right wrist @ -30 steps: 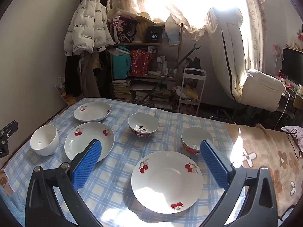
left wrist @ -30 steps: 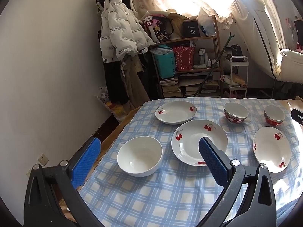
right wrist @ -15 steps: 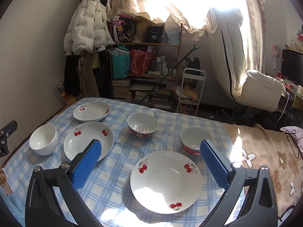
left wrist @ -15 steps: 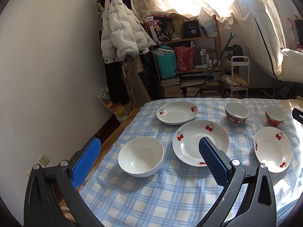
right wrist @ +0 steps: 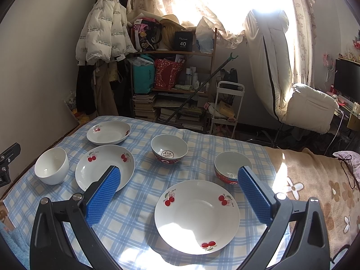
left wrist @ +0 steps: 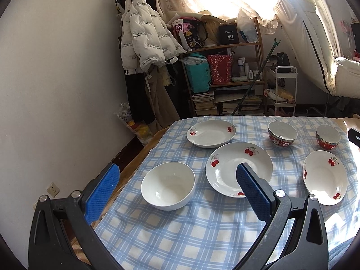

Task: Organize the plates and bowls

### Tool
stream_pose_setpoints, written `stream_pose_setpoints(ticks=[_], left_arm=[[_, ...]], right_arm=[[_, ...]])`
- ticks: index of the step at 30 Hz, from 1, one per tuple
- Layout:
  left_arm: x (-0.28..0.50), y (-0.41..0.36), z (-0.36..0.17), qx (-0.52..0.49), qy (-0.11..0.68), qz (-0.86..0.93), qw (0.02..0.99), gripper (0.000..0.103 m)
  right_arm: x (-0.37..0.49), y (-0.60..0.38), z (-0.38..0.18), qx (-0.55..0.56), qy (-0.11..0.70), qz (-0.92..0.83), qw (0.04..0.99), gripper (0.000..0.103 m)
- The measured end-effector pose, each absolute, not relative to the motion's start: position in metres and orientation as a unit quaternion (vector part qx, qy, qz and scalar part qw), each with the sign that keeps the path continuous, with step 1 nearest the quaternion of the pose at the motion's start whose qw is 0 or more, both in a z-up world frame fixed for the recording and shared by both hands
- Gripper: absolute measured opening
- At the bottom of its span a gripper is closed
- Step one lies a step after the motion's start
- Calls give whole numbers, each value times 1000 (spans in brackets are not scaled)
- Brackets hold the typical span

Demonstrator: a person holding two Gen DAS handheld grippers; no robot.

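Little has shifted over the last second: both views have crept slightly, so the dishes sit a touch lower and nearer in each frame, and none has left its spot. Low in the left wrist view the left gripper point(left wrist: 175, 191) hangs with its blue pads spread wide and nothing between them, framing the plain white bowl point(left wrist: 168, 185), which is empty. Low in the right wrist view the right gripper point(right wrist: 178, 193) is just as wide and empty-handed, framing the near cherry plate point(right wrist: 197, 216), bare and partly sunlit. All six dishes stand apart on the blue checked cloth point(right wrist: 144, 193): three cherry-print plates, counting the middle plate point(right wrist: 104, 167) at left centre and the far plate point(right wrist: 109, 132) above it, plus three bowls, the white one and two red-sided bowls, one at frame centre point(right wrist: 169, 147) and one right of centre point(right wrist: 232, 167). Every dish is empty. Beyond the cloth's right edge lies a tan flowered blanket point(right wrist: 315, 180). Across the top of the frame stand a cluttered shelf point(right wrist: 173, 76), a white puffer jacket point(right wrist: 103, 33) hung upper left, and bright curtains point(right wrist: 225, 2).
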State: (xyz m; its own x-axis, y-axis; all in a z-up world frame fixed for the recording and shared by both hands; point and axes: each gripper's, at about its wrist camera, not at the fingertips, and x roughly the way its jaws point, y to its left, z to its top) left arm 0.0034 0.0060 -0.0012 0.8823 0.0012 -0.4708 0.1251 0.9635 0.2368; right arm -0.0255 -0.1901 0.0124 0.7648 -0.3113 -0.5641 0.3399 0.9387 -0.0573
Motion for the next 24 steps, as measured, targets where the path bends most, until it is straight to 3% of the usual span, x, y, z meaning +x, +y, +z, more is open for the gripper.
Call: stream_pose_setpoints(ticks=[24], left_arm=[[3,6,-3,132,240,-32,961,102]], right_arm=[[-25,-192,9,22,299,-174,938,103]])
